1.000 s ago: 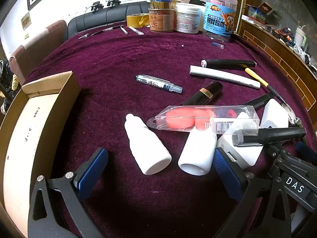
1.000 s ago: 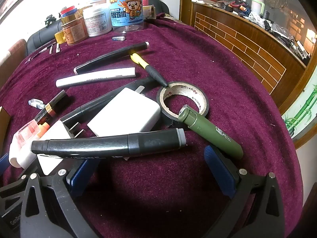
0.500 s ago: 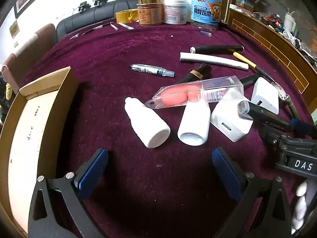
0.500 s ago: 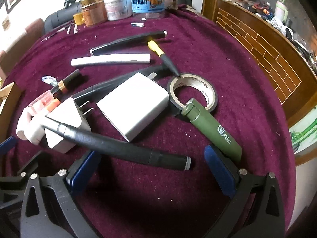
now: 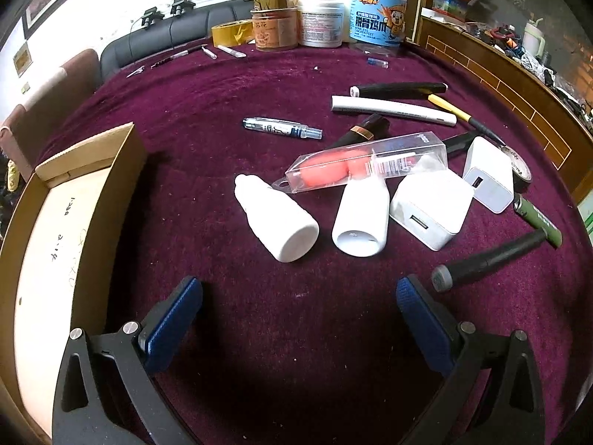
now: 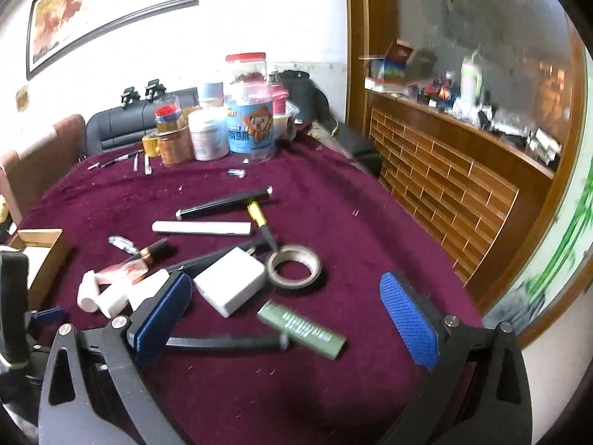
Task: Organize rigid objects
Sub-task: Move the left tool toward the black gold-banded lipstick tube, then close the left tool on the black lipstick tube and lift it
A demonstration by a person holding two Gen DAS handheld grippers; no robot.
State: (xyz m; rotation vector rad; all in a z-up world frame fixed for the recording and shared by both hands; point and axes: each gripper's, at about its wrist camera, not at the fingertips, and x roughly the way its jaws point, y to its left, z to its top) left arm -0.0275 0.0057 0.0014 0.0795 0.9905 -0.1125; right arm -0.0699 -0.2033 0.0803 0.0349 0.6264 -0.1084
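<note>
My left gripper [image 5: 298, 307] is open and empty, above the purple cloth just short of two white bottles [image 5: 278, 222] [image 5: 361, 218]. A clear packet with red pieces [image 5: 355, 165] lies across them. Two white chargers [image 5: 431, 207] [image 5: 487, 178] lie to the right. A black marker [image 5: 489, 259] lies on the cloth near the right finger. My right gripper [image 6: 285, 319] is open and empty, raised above the black marker [image 6: 226, 342], a green tube [image 6: 302, 328], a white charger [image 6: 229, 285] and a tape roll [image 6: 294, 265].
An open cardboard box [image 5: 55, 241] stands at the left. Pens, a white stick [image 5: 393, 109] and a lipstick [image 5: 365, 131] lie farther back. Jars and tubs [image 5: 322, 20] stand at the far edge. A wooden brick-patterned counter [image 6: 463, 193] borders the right side.
The black marker held up by the right gripper a second ago now lies on the cloth. The right gripper has lifted and pulled back. The left gripper drew back slightly.
</note>
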